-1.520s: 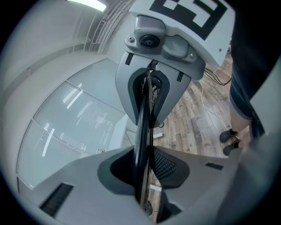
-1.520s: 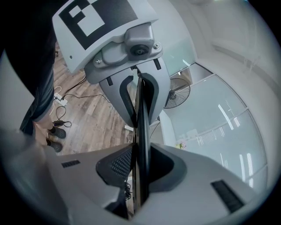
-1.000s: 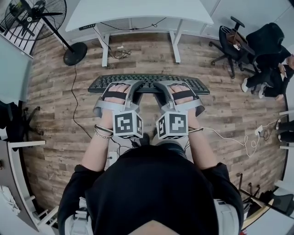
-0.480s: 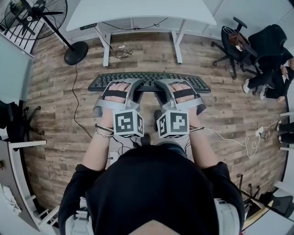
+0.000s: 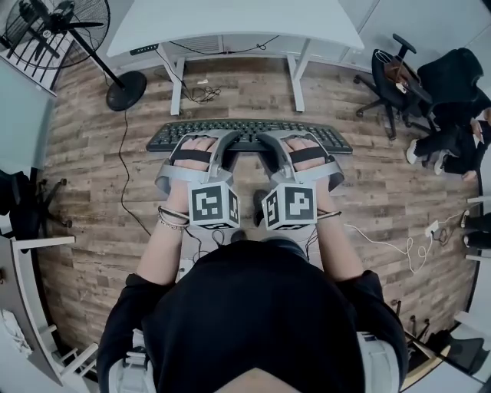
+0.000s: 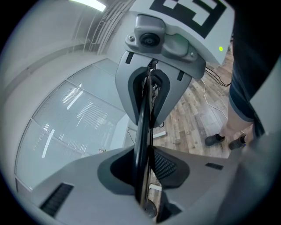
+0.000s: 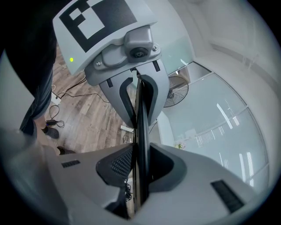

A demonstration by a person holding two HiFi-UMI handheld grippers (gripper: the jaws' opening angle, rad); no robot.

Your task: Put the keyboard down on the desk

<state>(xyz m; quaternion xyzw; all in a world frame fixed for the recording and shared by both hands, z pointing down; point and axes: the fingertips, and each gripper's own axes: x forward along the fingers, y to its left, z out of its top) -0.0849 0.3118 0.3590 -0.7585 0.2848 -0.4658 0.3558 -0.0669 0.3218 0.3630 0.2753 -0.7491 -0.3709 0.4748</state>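
Wood floor (image 5: pixel 84 176) below, white desk (image 5: pixel 230 23) ahead: I hold the keyboard (image 5: pixel 245 132) aloft, long axis left-right (keys up), left gripper (image 5: pixel 221 150) and right gripper (image 5: pixel 268 150) each clamped on its near edge, which they hide; gripper views show it edge-on.

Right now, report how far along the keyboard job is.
Done: the keyboard is lifted, clamped by the left gripper and right gripper. In hand: it hangs above the wood floor, short of the white desk. Left: bring it over the desktop, set it down, release both grippers.
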